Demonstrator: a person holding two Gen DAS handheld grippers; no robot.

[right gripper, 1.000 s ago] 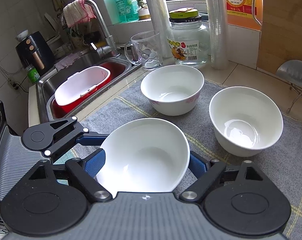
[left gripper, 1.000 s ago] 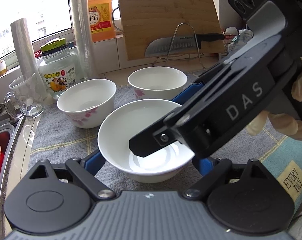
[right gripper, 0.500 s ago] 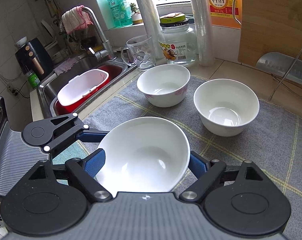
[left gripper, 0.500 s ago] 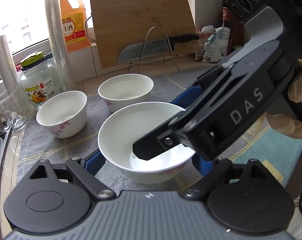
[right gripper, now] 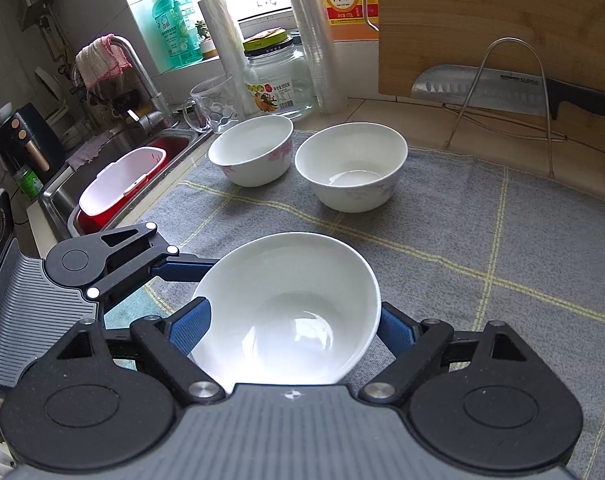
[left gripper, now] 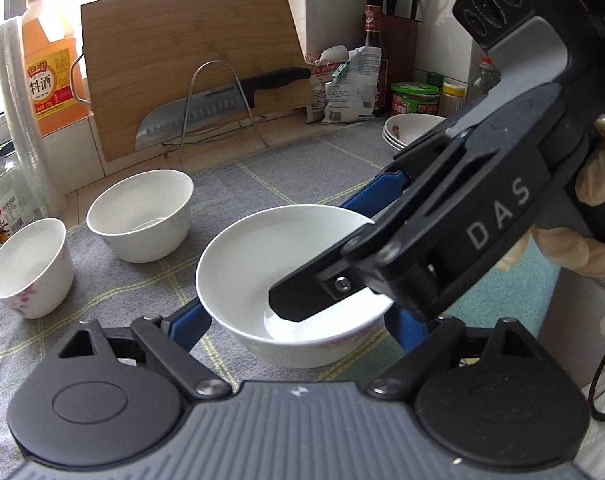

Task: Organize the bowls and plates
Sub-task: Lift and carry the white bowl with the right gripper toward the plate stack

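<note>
A plain white bowl (left gripper: pixel 258 260) (right gripper: pixel 286 304) hangs just above the grey mat (left gripper: pixel 282 176) (right gripper: pixel 482 220), held from two sides. My left gripper (left gripper: pixel 298 324) is shut on it, blue fingers on its left and right walls. My right gripper (left gripper: pixel 314 248) reaches in from the right and is shut on the same bowl; in its own view the right gripper (right gripper: pixel 294 324) has the bowl between its pads, and the left gripper (right gripper: pixel 186 280) comes in from the left. Two flower-patterned bowls (left gripper: pixel 142 216) (left gripper: pixel 26 268) stand on the mat behind. A stack of shallow dishes (left gripper: pixel 410 132) sits at the far right.
A cutting board (left gripper: pixel 190 64) and a knife on a wire rack (left gripper: pixel 222 100) stand at the back. Bottles, a jar (right gripper: pixel 278 76) and a glass mug (right gripper: pixel 210 104) line the window side. The sink with a red and white basin (right gripper: pixel 118 184) lies to the left.
Both grippers have carried the white bowl to the right across the mat. The two flowered bowls have slid left and farther off, and the stack of dishes has come into view.
</note>
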